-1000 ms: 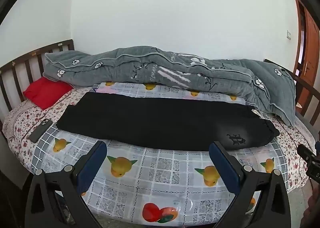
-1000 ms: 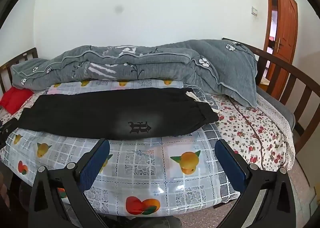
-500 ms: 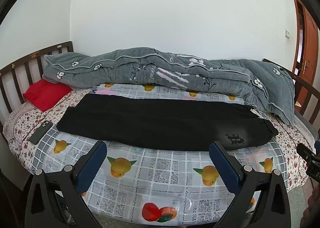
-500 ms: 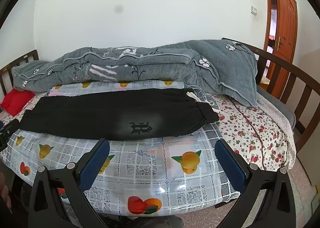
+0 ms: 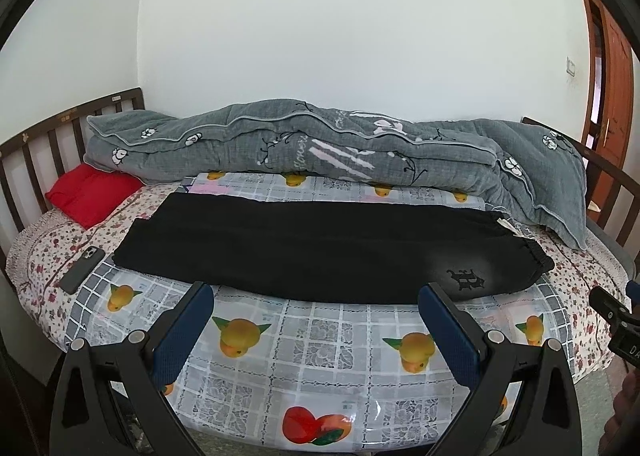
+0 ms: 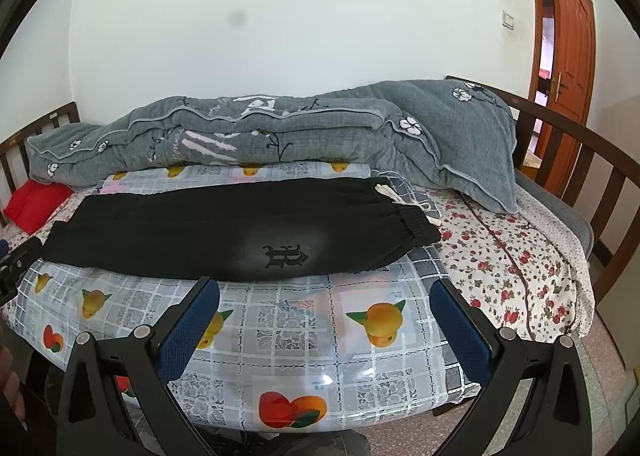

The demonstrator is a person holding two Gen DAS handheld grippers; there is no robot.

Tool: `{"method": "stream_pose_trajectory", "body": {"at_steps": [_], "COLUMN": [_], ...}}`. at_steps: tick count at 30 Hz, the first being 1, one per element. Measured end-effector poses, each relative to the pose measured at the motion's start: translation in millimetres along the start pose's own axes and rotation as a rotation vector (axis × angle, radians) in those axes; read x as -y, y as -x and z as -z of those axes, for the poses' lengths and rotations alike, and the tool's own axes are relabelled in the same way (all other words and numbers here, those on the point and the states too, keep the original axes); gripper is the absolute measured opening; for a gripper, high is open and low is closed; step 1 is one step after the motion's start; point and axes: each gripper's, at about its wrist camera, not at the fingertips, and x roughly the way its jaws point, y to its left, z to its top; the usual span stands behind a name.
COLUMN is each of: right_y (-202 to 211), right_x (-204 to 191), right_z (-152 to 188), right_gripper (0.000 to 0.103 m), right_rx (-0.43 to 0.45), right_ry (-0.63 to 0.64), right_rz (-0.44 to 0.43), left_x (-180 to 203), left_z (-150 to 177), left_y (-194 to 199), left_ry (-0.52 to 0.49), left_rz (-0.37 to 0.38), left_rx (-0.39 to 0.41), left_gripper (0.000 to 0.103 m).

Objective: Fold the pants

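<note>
We saw black pants [image 5: 320, 248] lying flat, lengthwise across a fruit-print plastic sheet [image 5: 328, 340] on the bed [image 6: 516, 256], waistband at right, near a grey quilt [image 5: 320, 148]. A gothic emblem [image 6: 285, 255] sat by the waistband; unreadable. We held the left gripper [image 5: 320, 332] and right gripper [image 6: 326, 330] spread wide, empty, short of the pants. Phone [image 5: 82, 270] lay far left.

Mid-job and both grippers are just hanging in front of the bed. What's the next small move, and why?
Probably bring the right gripper forward to the elastic waistband of the black pants. They lie flat lengthwise on the fruit-print sheet, seemingly leg on leg. Both the right and the left gripper are open, holding nothing, short of the cloth.
</note>
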Motion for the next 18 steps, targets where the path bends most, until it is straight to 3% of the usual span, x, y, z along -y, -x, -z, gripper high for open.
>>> {"method": "stream_pose_trajectory", "body": {"at_steps": [18], "right_y": [3.9], "right_x": [0.1], "right_z": [1.1], "right_gripper": [0.103], "right_rx": [0.009], "right_ry": [-0.009], "right_rz": [-0.013], "left_x": [0.7], "left_z": [-1.1], "left_y": [1.6], "left_ry": [0.003], "left_rz": [-0.008], "left_rx": [0.005], "left_gripper": [0.103]}}
